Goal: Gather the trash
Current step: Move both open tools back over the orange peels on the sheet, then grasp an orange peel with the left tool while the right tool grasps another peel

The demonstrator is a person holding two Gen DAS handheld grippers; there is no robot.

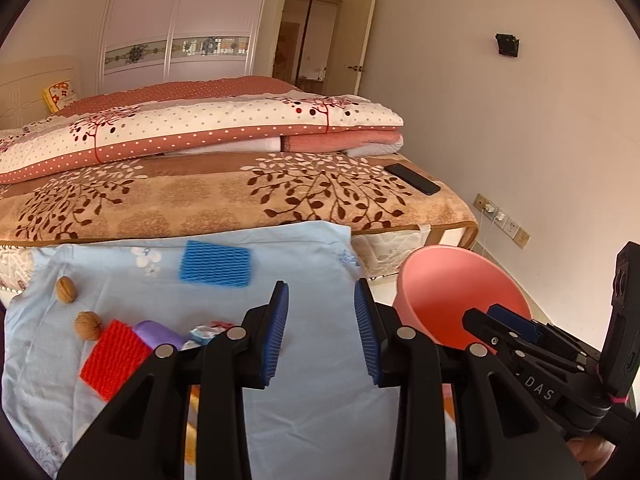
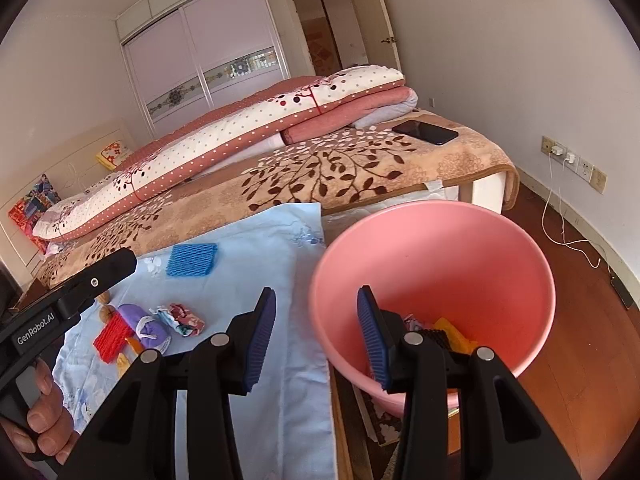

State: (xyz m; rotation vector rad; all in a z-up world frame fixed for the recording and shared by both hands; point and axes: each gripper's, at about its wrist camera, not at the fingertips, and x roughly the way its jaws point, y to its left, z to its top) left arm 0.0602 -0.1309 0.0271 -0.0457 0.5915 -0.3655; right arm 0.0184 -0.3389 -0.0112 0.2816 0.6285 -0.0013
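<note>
Trash lies on a light blue cloth (image 1: pixel 304 408): a blue foam net (image 1: pixel 215 264), two walnuts (image 1: pixel 64 289), a red foam net (image 1: pixel 114 358), a purple pouch (image 1: pixel 158 334) and a crumpled wrapper (image 1: pixel 206 332). My left gripper (image 1: pixel 322 332) hangs open above the cloth, right of this pile, with nothing between its pads. A pink bin (image 2: pixel 440 248) stands off the cloth's right edge and holds a yellow scrap (image 2: pixel 454 334). My right gripper (image 2: pixel 316 338) is open and empty, straddling the bin's near left rim. The blue net (image 2: pixel 192 260) and red net (image 2: pixel 114 338) lie to its left.
A bed with a brown leaf blanket (image 1: pixel 240 196) and a folded quilt (image 1: pixel 200 128) runs behind the cloth. A black phone (image 2: pixel 426 132) rests on its right corner. Wall sockets with chargers (image 2: pixel 560 154) and a white cable trail over the wood floor at the right.
</note>
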